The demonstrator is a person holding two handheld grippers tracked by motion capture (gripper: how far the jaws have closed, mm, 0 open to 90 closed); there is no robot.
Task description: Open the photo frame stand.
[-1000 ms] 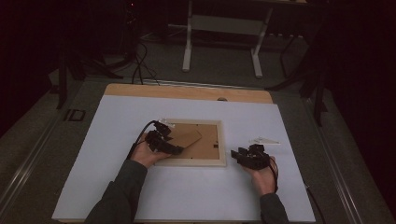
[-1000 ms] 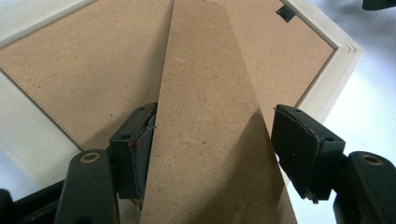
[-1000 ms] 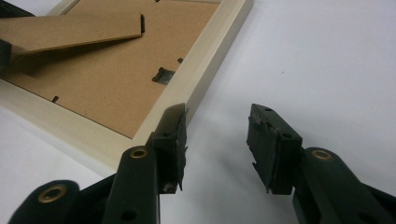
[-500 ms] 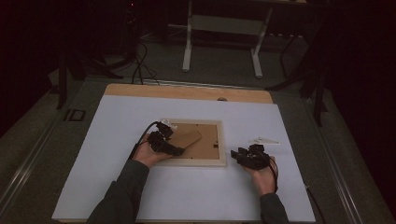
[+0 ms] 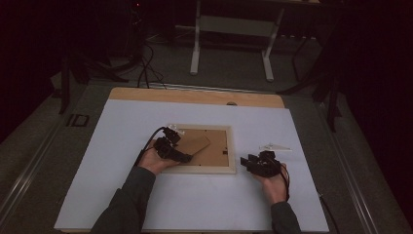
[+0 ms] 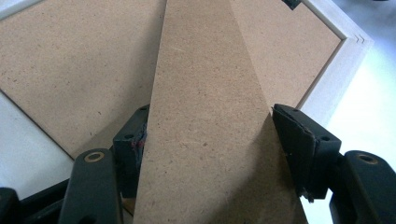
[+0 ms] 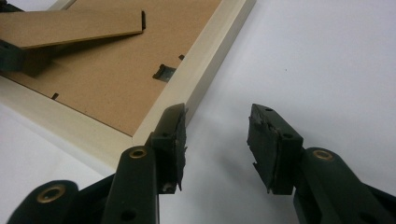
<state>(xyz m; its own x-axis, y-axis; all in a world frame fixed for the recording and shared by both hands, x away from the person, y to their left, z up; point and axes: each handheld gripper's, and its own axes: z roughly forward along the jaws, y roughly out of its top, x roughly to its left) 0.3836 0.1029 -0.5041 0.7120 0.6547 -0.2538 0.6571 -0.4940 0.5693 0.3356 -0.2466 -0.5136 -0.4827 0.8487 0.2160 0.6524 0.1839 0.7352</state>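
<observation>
Nothing has moved: left gripper stays clamped across the frame's easel stand, right gripper open, empty

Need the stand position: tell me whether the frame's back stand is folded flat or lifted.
Lifted: the stand angles up off the frame backing, between the left tool jaws.

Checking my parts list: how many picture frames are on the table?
1: the picture frame lies face down at the middle of the white table, its stand flap between the left gripper's jaws.
</observation>
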